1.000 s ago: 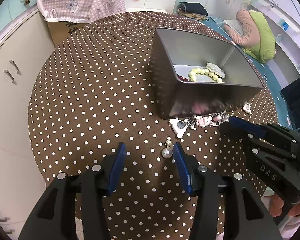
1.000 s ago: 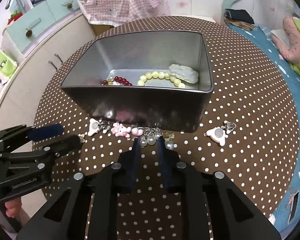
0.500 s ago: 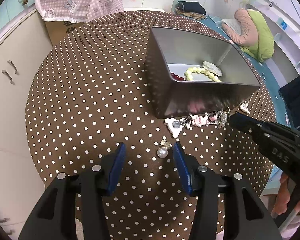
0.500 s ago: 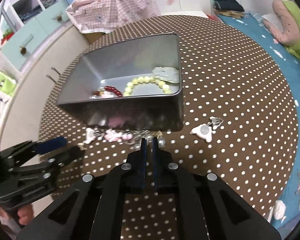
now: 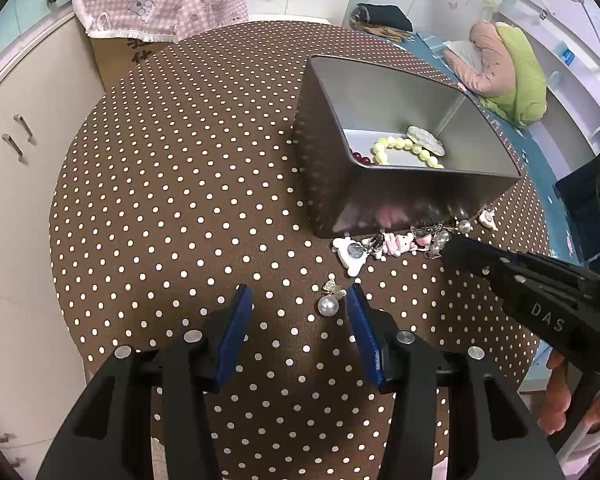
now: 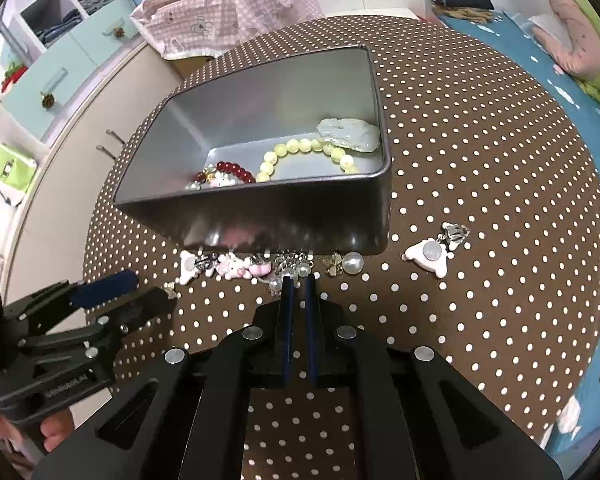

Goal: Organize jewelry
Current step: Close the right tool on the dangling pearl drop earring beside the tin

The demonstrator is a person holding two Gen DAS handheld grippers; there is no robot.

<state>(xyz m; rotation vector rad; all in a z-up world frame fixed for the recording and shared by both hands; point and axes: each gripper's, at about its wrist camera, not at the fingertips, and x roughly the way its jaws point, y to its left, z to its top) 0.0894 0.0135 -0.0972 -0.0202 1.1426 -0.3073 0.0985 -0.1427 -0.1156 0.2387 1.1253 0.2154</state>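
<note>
My right gripper (image 6: pixel 299 280) pinches the clear-beaded silver charm chain (image 6: pixel 288 270) beside the grey metal tin (image 6: pixel 284 216); my left gripper (image 5: pixel 298 300) gapes wide, empty, around the pearl earring (image 5: pixel 327 305)

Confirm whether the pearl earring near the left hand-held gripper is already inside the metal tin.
No, the pearl earring lies on the dotted tablecloth, outside the metal tin.

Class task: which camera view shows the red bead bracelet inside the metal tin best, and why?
The right wrist view: it looks down into the tin, showing a run of the red bead bracelet. In the left wrist view the tin's wall hides all but two beads.
</note>
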